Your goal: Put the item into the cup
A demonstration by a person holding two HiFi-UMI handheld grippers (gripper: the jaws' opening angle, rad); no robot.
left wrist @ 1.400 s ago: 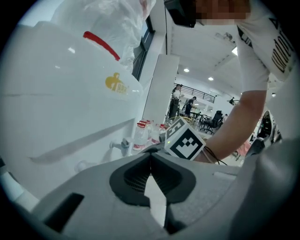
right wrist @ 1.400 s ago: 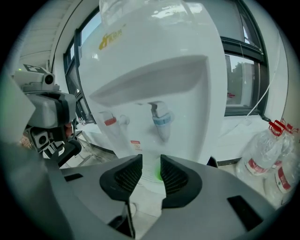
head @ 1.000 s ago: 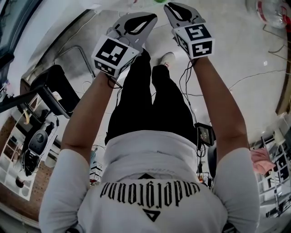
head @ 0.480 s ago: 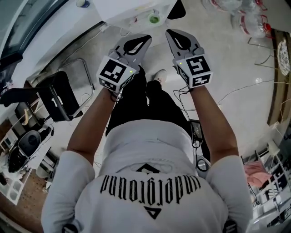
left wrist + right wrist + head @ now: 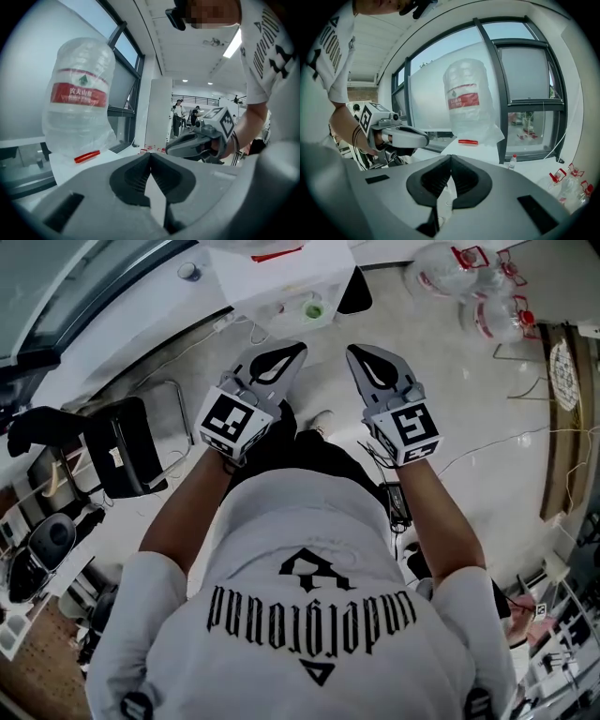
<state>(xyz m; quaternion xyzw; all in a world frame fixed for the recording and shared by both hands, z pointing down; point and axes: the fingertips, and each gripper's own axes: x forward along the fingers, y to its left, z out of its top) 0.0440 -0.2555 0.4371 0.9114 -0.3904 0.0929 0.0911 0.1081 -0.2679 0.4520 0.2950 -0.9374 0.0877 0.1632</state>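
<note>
Both grippers hang in front of a standing person, over the floor and short of a white table (image 5: 319, 268). My left gripper (image 5: 296, 347) is shut with nothing in it, and so is my right gripper (image 5: 355, 351). On the table stands a small round green-topped cup (image 5: 313, 308). A red stick-like item (image 5: 87, 156) lies on the table at the foot of a large clear water bottle (image 5: 79, 98). The right gripper view shows the same red item (image 5: 468, 141) and bottle (image 5: 466, 101), well beyond the shut right gripper (image 5: 450, 157).
A black chair (image 5: 122, 446) stands on the floor at the left. Several clear water jugs (image 5: 469, 287) lie at the far right, and cables (image 5: 487, 442) run across the floor. A small bottle (image 5: 513, 161) stands on the window ledge.
The person has come closer to the white table, which now shows with the green cup at the top of the head view. Both grippers stay shut, side by side.
</note>
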